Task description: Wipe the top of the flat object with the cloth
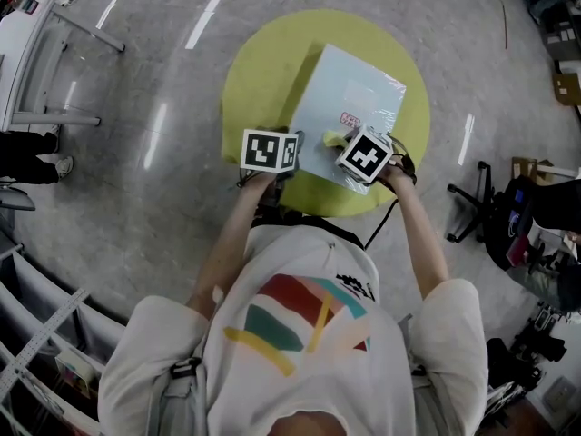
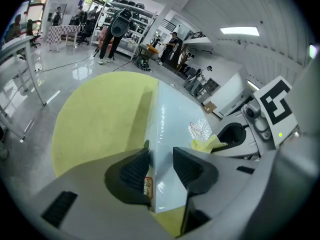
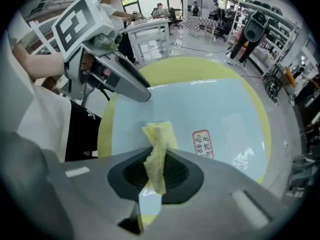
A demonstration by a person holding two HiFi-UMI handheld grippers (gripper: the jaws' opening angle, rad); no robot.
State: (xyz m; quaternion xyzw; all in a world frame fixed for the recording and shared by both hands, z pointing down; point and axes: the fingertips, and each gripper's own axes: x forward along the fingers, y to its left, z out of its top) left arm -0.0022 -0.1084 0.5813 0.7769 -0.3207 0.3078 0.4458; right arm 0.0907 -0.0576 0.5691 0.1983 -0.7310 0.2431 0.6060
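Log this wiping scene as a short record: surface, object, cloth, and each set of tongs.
surface: round yellow-green table
object: pale blue flat plastic-wrapped board, lying on the table
cloth: crumpled yellow cloth, over the board's near part
left tongs: clamped on the board's edge
right tongs: shut on the cloth

Robotics lab or workshop hall. Glossy grey floor [image 1: 136, 153] with loose cables [image 2: 65, 65]; metal shelving racks [image 2: 142, 14] stacked with equipment; white worktable [image 3: 147, 30], people around it; black wheeled office chair [image 1: 472, 212]; long ceiling light panel [image 2: 240, 31]; open white-walled space.
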